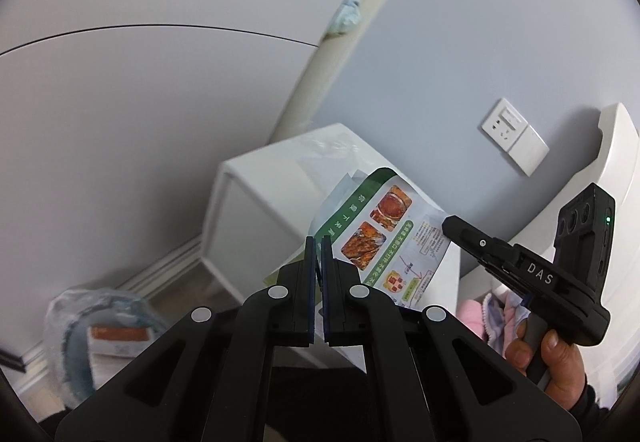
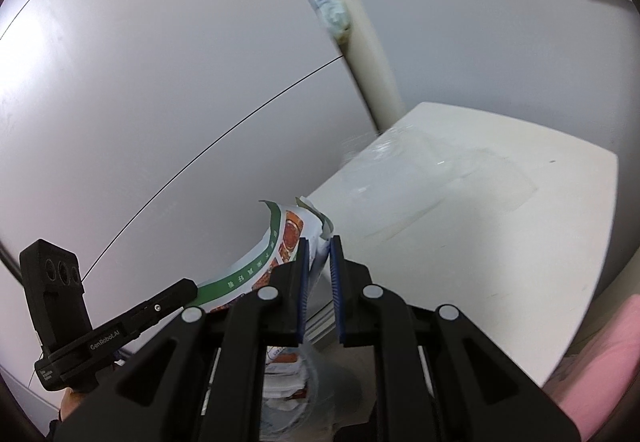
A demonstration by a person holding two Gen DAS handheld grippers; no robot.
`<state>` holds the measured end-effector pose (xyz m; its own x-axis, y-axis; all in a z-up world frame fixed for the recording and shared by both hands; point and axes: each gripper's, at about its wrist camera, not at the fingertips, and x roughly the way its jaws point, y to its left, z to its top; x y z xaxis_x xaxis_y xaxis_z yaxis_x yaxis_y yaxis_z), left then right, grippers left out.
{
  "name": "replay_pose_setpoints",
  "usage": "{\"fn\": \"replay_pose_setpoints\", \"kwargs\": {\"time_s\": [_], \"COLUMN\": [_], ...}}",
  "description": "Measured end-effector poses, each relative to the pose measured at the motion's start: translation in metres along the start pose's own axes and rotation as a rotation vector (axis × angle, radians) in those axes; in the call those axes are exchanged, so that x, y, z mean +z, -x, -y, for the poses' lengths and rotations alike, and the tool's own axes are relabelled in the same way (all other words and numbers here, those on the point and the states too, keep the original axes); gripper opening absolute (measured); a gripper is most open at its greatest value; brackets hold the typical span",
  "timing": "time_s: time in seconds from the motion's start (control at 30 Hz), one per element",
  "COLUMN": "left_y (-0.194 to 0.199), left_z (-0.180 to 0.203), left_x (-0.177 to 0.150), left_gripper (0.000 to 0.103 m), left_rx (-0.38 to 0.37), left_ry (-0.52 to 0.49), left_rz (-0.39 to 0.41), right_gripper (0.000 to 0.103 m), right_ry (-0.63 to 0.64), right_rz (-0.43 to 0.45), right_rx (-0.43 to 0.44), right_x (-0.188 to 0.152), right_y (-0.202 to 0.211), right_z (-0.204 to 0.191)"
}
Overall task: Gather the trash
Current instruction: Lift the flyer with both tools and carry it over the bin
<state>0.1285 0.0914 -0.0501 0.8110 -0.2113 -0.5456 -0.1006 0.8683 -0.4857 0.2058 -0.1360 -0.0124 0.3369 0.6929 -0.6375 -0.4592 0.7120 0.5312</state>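
A printed flyer (image 1: 384, 238) with a green border and food pictures is held in the air in front of a white side table (image 1: 264, 194). My left gripper (image 1: 319, 242) is shut on the flyer's lower edge. My right gripper (image 1: 450, 222) is shut on the flyer's right edge. In the right wrist view the flyer (image 2: 280, 242) is pinched between the blue pads of my right gripper (image 2: 319, 242), and the left gripper (image 2: 188, 288) holds its other end. A bin lined with a clear bag (image 1: 96, 338), with trash in it, stands on the floor at lower left.
The white side table top (image 2: 500, 242) carries a clear plastic sheet (image 2: 432, 178). A cream pipe (image 1: 340, 50) runs up the wall corner. A wall socket (image 1: 514, 136) is on the right. Pink fabric (image 2: 600, 362) lies at the lower right.
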Motion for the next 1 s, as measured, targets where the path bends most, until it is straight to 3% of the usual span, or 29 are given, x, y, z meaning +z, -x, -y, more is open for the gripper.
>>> {"fn": "replay_pose_setpoints", "kwargs": {"time_s": [0.23, 0.47, 0.83, 1.0], "left_y": [0.048, 0.081, 0.067, 0.061], "left_z": [-0.044, -0.107, -0.169, -0.193], "left_x": [-0.009, -0.026, -0.055, -0.068], "left_gripper": [0.001, 0.001, 0.001, 0.001], "left_rx": [0.079, 0.134, 0.186, 0.198], "left_ry": [0.037, 0.14, 0.23, 0.26], "left_rz": [0.021, 0.035, -0.039, -0.066], "right_gripper": [0.012, 0.012, 0.012, 0.012], "right_ry": [0.042, 0.095, 0.137, 0.148], "right_rz": [-0.07, -0.161, -0.35, -0.393], "right_rx": [0.067, 0.123, 0.132, 0.13], "right_x": [-0.023, -0.047, -0.095, -0.109], "right_y": [-0.033, -0.07, -0.15, -0.17], "right_z": [-0.055, -0.101, -0.135, -0.144]}}
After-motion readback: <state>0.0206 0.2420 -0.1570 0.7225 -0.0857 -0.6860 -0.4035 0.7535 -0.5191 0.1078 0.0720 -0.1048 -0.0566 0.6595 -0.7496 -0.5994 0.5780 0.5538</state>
